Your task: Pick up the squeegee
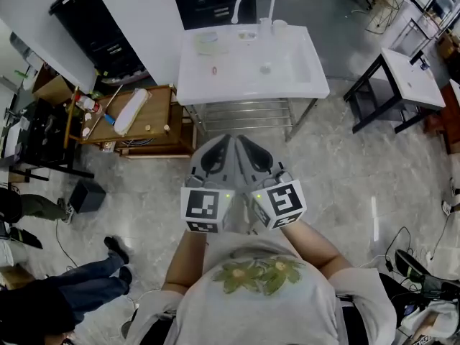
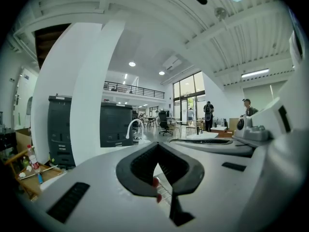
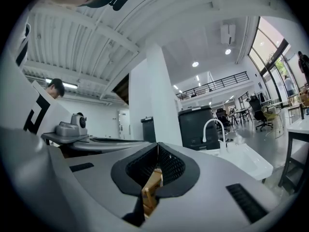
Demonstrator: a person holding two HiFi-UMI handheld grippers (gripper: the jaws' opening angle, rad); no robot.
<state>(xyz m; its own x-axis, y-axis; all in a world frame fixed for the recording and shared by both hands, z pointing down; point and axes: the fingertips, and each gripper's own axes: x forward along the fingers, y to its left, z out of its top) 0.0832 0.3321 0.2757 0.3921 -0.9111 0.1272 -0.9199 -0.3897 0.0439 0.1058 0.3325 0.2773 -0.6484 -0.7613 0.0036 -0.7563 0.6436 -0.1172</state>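
Left gripper (image 2: 158, 148): closed, nothing held.
Right gripper (image 3: 157, 148): closed too, empty.
Squeegee: I cannot pick it out surely; maybe on cart (image 1: 155, 111), left of sink (image 1: 317, 85).
Risk: wrong thing taken, or closed jaws knock it off cart.

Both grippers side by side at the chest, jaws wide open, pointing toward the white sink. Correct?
No: the jaws are shut, not wide open; the left and right gripper views show the tips meeting. The rest stands: left gripper and right gripper side by side at the chest, pointing toward the white sink.
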